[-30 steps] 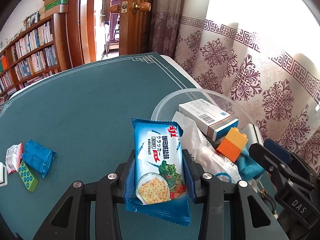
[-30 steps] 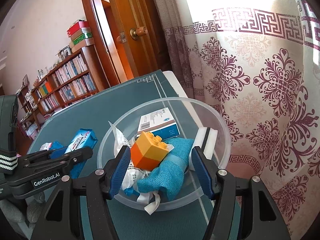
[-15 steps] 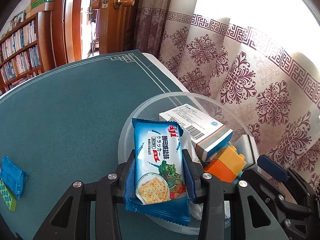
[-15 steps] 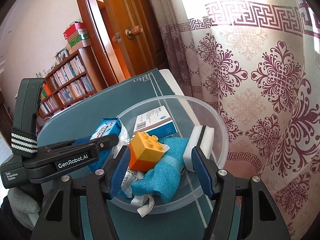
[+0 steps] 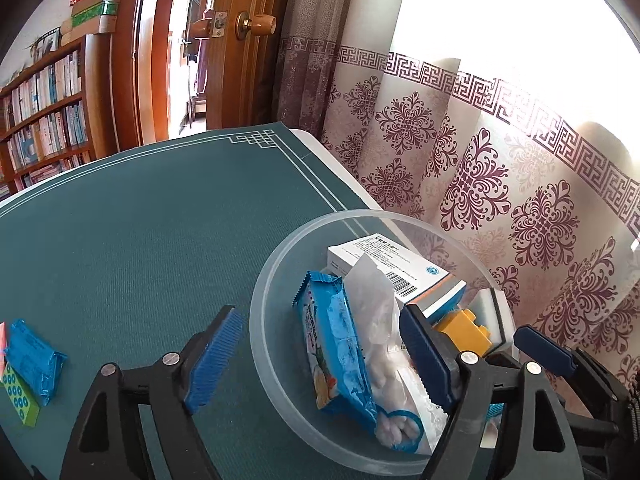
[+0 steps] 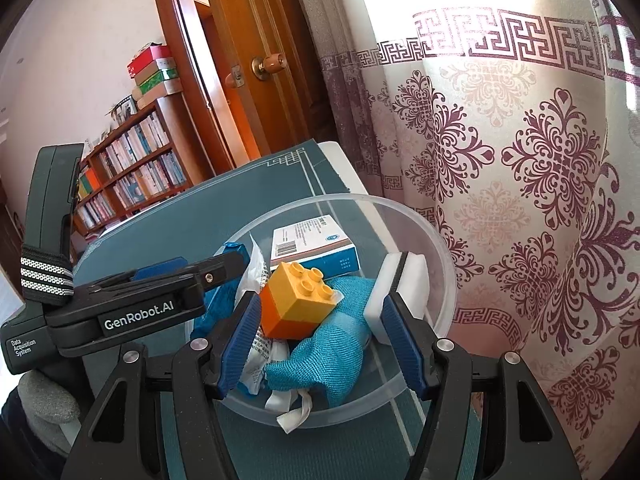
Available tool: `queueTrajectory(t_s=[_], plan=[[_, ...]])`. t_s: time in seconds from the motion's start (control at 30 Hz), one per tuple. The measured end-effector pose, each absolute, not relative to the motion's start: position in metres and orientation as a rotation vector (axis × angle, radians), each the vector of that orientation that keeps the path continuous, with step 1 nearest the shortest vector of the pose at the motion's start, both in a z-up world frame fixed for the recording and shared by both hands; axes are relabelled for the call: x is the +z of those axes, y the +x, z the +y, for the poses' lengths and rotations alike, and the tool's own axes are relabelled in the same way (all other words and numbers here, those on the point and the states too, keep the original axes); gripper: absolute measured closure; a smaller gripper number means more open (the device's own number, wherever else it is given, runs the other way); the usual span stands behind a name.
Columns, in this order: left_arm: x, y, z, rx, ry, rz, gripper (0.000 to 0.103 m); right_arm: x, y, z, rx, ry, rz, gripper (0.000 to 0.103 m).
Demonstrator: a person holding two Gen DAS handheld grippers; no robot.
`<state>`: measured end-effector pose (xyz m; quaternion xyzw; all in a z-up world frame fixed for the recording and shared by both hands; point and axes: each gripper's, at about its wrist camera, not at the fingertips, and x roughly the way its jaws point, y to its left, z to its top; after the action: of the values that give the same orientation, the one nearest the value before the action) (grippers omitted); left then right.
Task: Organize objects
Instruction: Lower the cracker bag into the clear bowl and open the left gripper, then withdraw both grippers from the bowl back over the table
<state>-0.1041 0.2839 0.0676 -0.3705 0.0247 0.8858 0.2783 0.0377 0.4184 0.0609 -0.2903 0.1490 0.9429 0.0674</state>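
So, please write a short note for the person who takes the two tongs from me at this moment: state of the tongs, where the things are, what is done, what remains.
Left tongs: opening, cracker packet let go, lying inside the clear bowl.
Right tongs: open over the bowl, gripping nothing.
In the bowl: medicine box, yellow-orange brick, teal cloth, white sponge, clear bag.
Left on the table: blue packet, green dotted block, a pink-edged item partly out of view.
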Motion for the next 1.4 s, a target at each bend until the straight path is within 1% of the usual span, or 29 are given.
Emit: queueTrajectory(t_s=[0.13,0.37,0.57,0.77,1.1,1.4], plan=[[0.072,-0.099,0.274,2.417,-0.983,0.078,0.017,0.063,0.039,0.414,2.850,-0.868,0.438,0.038],[0.074,-0.084,0.258,2.515,-0.954,0.155,0.007,0.065,0.042,0.405,2.864,-0.861,0.407,0.038],[0.077,-0.069,0.246,2.585,-0.921,0.226,0.006,0.069,0.045,0.399,2.873,-0.846,0.392,0.038],[0.081,-0.054,0.236,2.642,-0.877,0.273,0.001,0.073,0.050,0.390,2.887,-0.833,0.378,0.038],[0.083,-0.033,0.217,2.690,-0.849,0.333,0.001,0.075,0.054,0.367,2.917,-0.842,0.340,0.038],[0.079,-0.029,0.189,2.736,-0.890,0.298,0.001,0.070,0.057,0.349,2.935,-0.872,0.313,0.038]])
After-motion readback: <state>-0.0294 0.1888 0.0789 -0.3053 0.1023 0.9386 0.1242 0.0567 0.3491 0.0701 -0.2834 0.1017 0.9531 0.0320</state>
